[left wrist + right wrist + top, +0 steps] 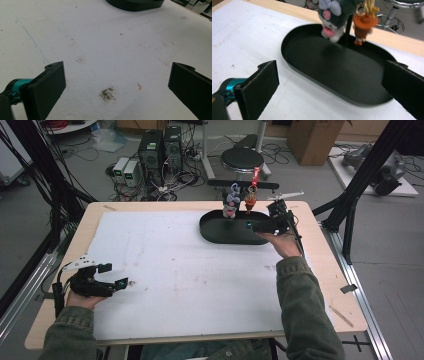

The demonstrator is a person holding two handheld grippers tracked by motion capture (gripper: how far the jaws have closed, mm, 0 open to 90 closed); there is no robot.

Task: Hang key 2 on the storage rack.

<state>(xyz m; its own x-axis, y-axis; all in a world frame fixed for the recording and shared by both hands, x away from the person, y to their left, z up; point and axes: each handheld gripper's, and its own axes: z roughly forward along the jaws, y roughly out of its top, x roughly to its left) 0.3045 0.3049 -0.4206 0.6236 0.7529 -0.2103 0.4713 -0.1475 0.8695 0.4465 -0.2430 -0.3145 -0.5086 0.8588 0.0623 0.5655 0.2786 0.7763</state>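
Left gripper (111,275) spread, idle near-left | right gripper (260,222) spread at black tray (294,35), lined up for the hanging plush (331,17), likely

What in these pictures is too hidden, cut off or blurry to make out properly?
- Plush toy: its top is cut by the right gripper view's upper edge, and it is blurred.
- Orange charm: what it hangs from lies above that edge.
- Black tray: mostly cut off at the left gripper view's top.
- Person's lap: hidden under the table in the high view.

We see soft, even, dimmish light with faint shadows. The hanging plush toy (331,17) is slightly blurred.
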